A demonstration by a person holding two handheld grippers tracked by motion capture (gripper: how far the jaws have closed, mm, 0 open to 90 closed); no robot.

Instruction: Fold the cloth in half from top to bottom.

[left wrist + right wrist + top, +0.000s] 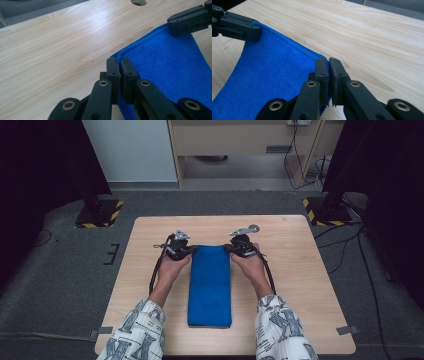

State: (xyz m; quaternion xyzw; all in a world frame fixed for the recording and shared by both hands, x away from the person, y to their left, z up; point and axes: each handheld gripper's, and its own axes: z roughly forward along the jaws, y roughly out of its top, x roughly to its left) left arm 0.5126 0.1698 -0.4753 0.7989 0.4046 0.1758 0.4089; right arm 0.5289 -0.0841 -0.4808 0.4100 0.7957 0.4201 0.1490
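At the near edge of the high view, 2 forearms in white patterned sleeves (pixel 134 332) are reaching in over the light wooden bench (pixel 300 285). Between them a blue cloth (pixel 210 287), folded into a long strip, is lying along the middle of the bench, its near end close to the person's edge.

Farther along, each hand is holding 1 tool at the far end of the cloth. The left tool (pixel 189 251) is sitting at the far left corner and the right tool (pixel 231 248) at the far right corner, with black cables (pixel 156 272) trailing back beside the wrists.

In the left gripper view, the left tool (pixel 118 65) is clenched on the corner of the blue cloth (pixel 165 67), the hem pinched between its 2 black jaws, and the corner is looking raised off the bench (pixel 62 45). The right tool (pixel 187 21) is gripping the other corner farther off.

In the right gripper view, the right tool (pixel 329 66) is likewise clenched on its corner of the cloth (pixel 274 75), with the left tool (pixel 237 26) biting the opposite corner beyond; the hem is running taut between them.

Beyond the bench, grey floor (pixel 60 250) is spreading out, with 2 stand bases edged in yellow and black (pixel 99 214) at the far corners and pale cabinets (pixel 240 140) at the back.
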